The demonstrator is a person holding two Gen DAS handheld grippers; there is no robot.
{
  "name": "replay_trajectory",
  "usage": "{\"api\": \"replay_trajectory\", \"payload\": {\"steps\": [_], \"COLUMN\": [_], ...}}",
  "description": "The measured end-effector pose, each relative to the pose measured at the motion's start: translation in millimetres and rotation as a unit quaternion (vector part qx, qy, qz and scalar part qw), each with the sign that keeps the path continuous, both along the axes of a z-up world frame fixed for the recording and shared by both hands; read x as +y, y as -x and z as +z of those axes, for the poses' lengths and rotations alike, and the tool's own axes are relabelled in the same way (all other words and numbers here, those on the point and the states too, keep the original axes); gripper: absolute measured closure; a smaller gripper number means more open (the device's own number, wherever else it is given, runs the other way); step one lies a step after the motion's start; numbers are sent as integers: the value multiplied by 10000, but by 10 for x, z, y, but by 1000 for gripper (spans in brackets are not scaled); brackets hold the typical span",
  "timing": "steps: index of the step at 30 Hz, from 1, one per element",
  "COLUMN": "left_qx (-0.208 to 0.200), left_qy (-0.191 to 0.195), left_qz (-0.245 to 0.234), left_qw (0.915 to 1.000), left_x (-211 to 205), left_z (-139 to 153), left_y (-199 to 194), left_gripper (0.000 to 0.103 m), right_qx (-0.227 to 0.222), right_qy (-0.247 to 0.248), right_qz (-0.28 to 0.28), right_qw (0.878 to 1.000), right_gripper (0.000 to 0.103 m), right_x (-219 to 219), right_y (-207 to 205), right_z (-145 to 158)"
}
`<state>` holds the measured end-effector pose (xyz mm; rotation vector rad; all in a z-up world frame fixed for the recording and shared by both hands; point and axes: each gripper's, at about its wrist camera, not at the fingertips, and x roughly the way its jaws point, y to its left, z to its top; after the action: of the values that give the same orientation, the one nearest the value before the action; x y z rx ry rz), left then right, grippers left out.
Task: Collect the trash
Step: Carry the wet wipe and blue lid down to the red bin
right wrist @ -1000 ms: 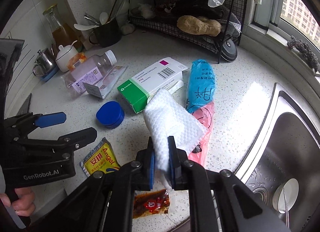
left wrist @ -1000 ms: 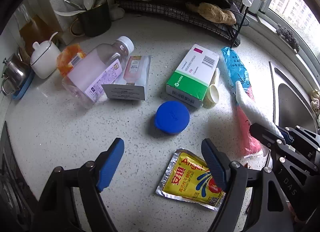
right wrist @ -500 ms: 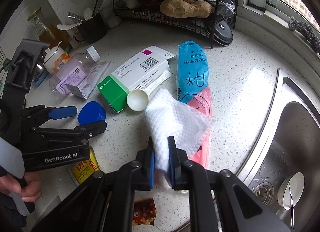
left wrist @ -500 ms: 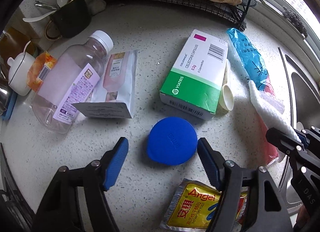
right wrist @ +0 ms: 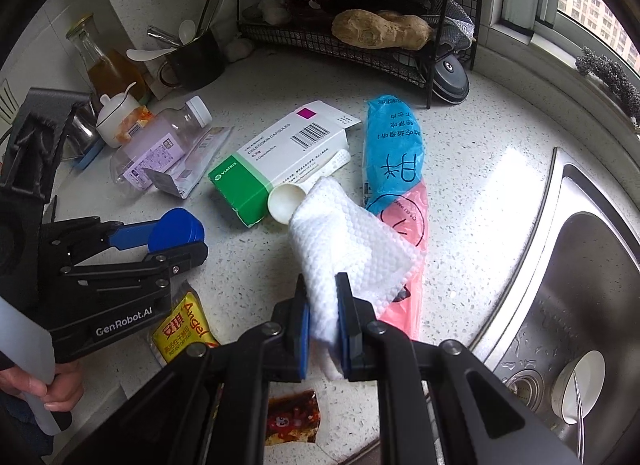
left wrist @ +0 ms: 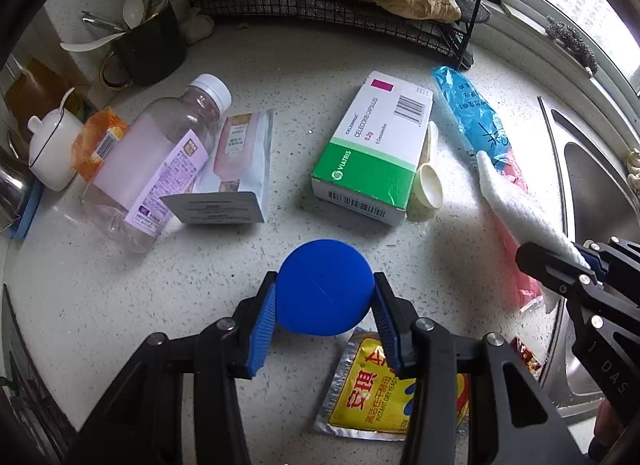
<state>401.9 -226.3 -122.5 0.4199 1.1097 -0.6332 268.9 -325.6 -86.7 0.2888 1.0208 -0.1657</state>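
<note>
A round blue lid (left wrist: 326, 291) sits directly between the fingertips of the left gripper (left wrist: 323, 297), both pads touching its rim, clamped near the counter's (left wrist: 300, 77) front edge. The right gripper (right wrist: 322, 319), beside the sink (right wrist: 580, 265), pinches a white paper towel (right wrist: 352, 241). Box, bottle and wrappers lie scattered on the speckled kitchen counter.

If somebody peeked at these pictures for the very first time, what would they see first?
Probably the round blue lid, bright against the speckled counter, squeezed between the left gripper fingers. Next, the white paper towel pinched in the right gripper, hanging above a pink and blue plastic bag. Behind the lid lies a green and white medicine box.
</note>
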Motion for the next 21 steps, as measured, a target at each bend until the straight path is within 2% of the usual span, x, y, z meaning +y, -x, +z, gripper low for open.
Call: {"api": "replay_trajectory", "payload": {"steps": [6,12,21], "left_qx": [-242,-335,-528], "left_qy": [182,372,515], "left_qz": [209,617,1110], "left_qw": [9993,9968,9911], "left_x": [344,801,1528], "left_z": [247,439,565], "left_y": [236,476,1035], "left_gripper": [60,60,60], "right_qx": [-213,-437,-646], "right_qy": [91,158,126], "right_qz": [276,638,1137], "right_qw": [9994,9969,9913], "right_gripper": [92,92,92], "right_x": [225,589,1284], "right_y": [70,205,536], "right_z": [161,314,417]}}
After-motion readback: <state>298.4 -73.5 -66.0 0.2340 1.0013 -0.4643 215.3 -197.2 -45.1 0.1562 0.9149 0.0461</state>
